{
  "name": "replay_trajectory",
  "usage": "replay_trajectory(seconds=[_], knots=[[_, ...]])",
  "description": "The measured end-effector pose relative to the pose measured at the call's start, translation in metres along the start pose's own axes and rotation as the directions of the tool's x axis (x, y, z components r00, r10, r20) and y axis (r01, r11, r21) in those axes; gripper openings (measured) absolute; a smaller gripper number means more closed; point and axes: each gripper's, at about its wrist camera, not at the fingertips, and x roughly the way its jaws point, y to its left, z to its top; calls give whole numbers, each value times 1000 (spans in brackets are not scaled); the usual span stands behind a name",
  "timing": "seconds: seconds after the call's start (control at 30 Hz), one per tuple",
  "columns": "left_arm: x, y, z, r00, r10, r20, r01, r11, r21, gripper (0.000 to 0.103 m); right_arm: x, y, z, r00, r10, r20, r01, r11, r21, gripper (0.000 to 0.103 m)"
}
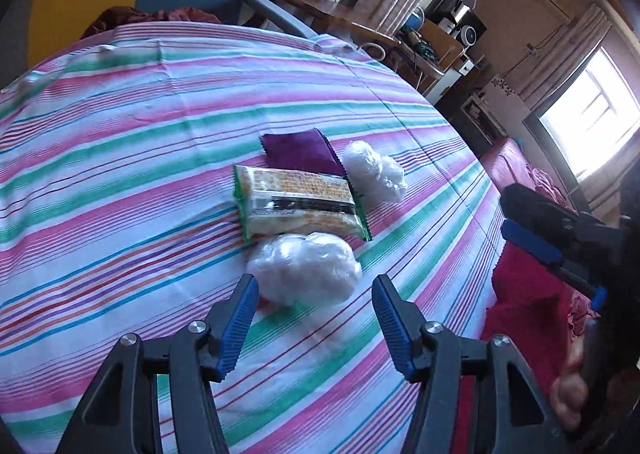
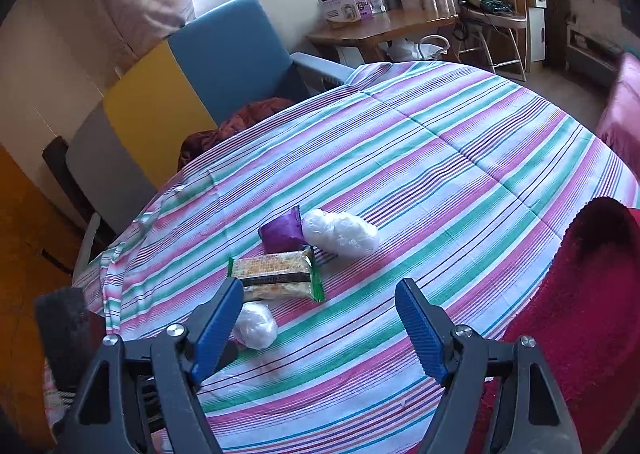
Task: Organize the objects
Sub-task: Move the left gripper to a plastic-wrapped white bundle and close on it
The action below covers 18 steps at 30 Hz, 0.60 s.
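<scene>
Both grippers gape wide and empty: my left gripper (image 1: 314, 320) just short of a white plastic wad (image 1: 306, 268), cracker packet (image 1: 300, 200) beyond it; my right gripper (image 2: 320, 328) over the striped cloth (image 2: 440, 158).

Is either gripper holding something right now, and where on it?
Nothing is held. The left gripper and right gripper are both open, above the striped cloth.

The striped tablecloth (image 2: 460, 158) lies bare around the small cluster; inside it the purple sachet (image 2: 282, 232), green-edged snack packet (image 2: 276, 276) and two plastic-wrapped bundles (image 1: 306, 268) (image 2: 340, 232) touch, leaving no gap; a red cloth (image 2: 580, 294) bounds the right side.
</scene>
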Motion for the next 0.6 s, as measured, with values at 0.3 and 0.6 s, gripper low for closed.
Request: replay_trajectory(seconds=[0.3,0.6], knots=[[30,7,4,1000,15,-16,-15,1000,21,29,5,2,-1,1000,15,-28,-16,1000,-9,79],[-1,30,-17,999,44,26,-44,999,10,38,16,8,-2,996,-1,-88,-4,999,-48,79]])
